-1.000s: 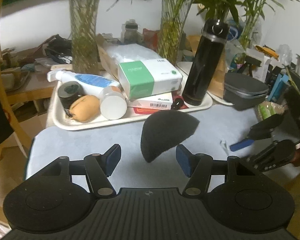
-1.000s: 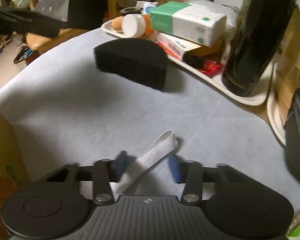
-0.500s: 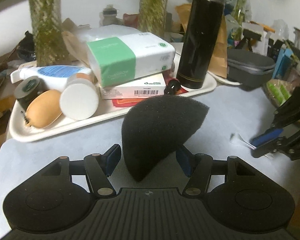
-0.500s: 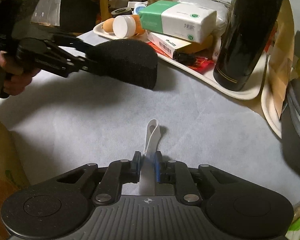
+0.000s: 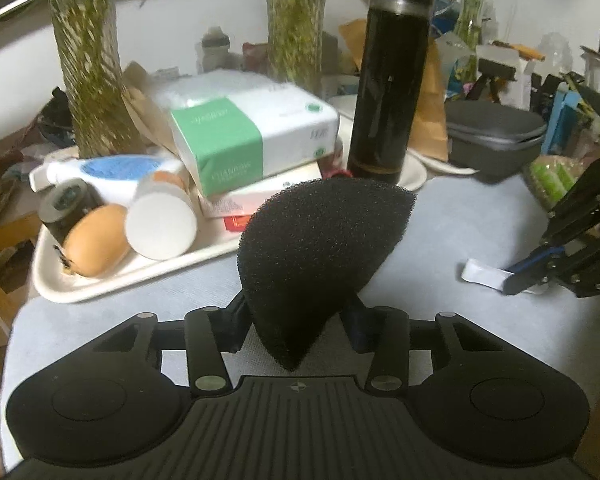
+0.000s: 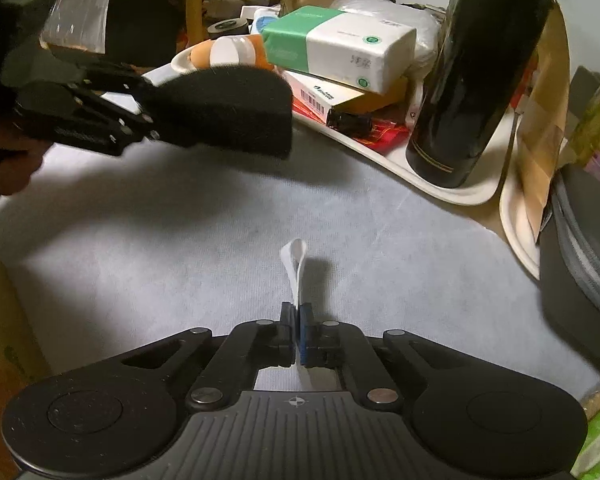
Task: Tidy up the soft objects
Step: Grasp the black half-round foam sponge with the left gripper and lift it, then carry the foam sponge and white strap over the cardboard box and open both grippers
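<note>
A black foam sponge, shaped like a half disc, sits between the fingers of my left gripper, which is shut on its narrow end. In the right wrist view the sponge is held above the pale cloth, casting a shadow. My right gripper is shut on a white elastic band, whose loop sticks out forward over the cloth. The band and the right gripper also show in the left wrist view, at the right.
A cream tray behind the sponge holds a green-and-white tissue pack, a tall black flask, a white-capped jar, a spray bottle and small boxes. A grey zip case lies at the right. Glass vases with bamboo stand behind.
My left gripper moved in around the sponge and shut on it, lifting it. My right gripper shut on the white band and holds it upright.
</note>
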Available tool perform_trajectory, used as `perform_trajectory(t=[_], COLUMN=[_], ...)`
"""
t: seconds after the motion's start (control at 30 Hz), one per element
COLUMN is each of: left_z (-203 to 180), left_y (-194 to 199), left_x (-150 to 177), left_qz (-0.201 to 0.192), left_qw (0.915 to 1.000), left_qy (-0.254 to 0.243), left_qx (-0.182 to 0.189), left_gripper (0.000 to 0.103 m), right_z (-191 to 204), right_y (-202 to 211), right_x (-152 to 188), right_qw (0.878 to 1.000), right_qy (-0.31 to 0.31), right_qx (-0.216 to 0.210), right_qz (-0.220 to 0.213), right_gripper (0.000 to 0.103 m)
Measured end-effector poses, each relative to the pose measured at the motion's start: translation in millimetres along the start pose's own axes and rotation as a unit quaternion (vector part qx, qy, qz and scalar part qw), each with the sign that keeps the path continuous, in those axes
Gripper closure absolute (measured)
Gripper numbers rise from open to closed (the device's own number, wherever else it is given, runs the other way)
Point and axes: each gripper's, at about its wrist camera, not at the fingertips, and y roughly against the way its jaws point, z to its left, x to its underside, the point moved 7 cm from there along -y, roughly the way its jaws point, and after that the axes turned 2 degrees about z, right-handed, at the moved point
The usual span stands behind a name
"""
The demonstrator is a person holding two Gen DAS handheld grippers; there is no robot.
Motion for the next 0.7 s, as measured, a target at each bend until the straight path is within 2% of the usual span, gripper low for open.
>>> perform_trajectory(t=[0.17, 0.4, 0.7], left_z=[0, 6, -3], left_y=[26, 67, 119], left_x=[-1, -2, -6], left_qz=[0.002, 0.004, 0.002], left_qw=[0.9999, 0.9993, 0.9968], left_qy=[-0.008, 0.000, -0.001], left_qx=[-0.014, -0.037, -0.080], left_gripper=[0.059, 0.059, 0.059], right_z=[2, 4, 22], right_y=[30, 70, 126], right_x=[-7, -11, -15], right_qw=[1.000, 0.999, 0.997], right_qy=[0.000, -0.034, -0.056], right_qx=[0.004, -0.001, 0.019], right_qz=[-0.015, -0.033, -0.056], right_gripper=[0.099, 0.099, 0.099])
